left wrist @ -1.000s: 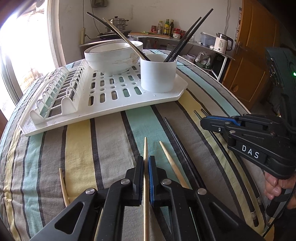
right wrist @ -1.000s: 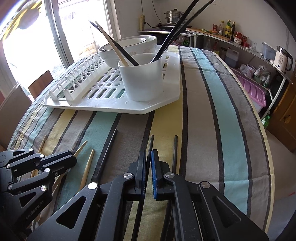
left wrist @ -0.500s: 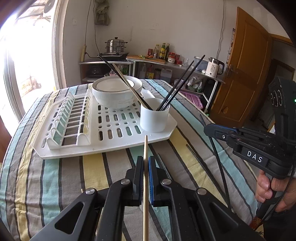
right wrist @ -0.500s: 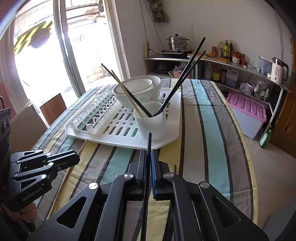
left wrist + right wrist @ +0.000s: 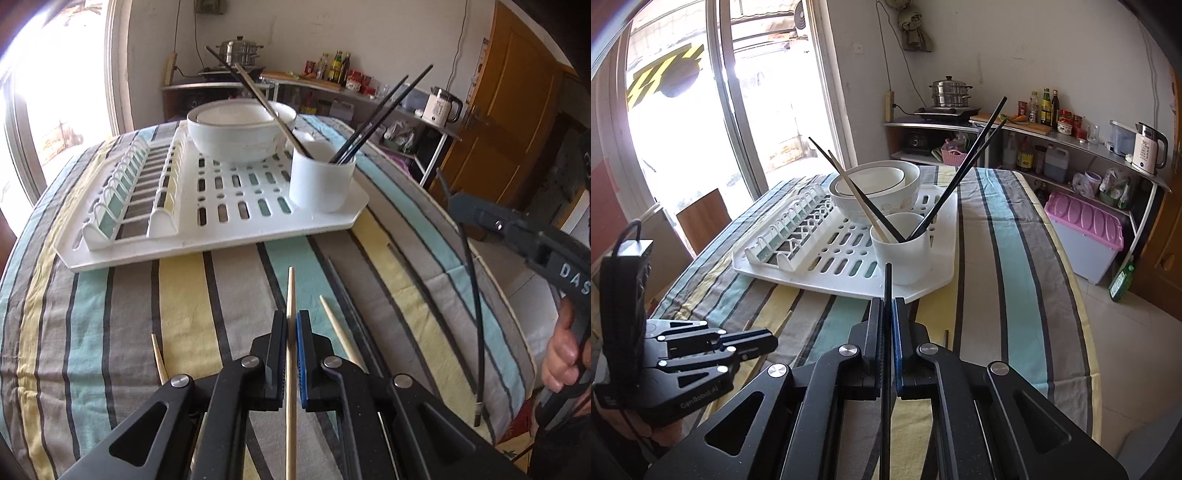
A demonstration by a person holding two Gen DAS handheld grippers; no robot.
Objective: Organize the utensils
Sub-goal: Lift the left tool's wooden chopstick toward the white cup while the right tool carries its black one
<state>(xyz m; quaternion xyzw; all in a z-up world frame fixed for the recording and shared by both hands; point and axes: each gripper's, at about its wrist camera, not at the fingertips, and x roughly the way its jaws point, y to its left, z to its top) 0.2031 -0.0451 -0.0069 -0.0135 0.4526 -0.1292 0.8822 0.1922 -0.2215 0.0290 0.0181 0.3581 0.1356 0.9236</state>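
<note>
While my left gripper (image 5: 291, 328) is clamped on a pale wooden chopstick (image 5: 291, 295), that stick runs straight out between the pads, its tip raised above the striped tablecloth (image 5: 184, 295) and aimed toward the white dish rack (image 5: 207, 236). To its left one more wooden chopstick (image 5: 158, 354) lies on the cloth, and just to its right I see another wooden one (image 5: 334, 325) beside a dark chopstick (image 5: 347, 295), also lying flat. On the rack, the bowls (image 5: 236, 136) sit at the back and the white cup (image 5: 321, 184) stands at the near right corner, with dark chopsticks and a pale one leaning out of it. Further right, my right gripper (image 5: 885, 317) is closed on a black chopstick (image 5: 887, 284); from the left camera that stick hangs clear of the table, held near its upper end. From the right camera its tip points at the cup.
</note>
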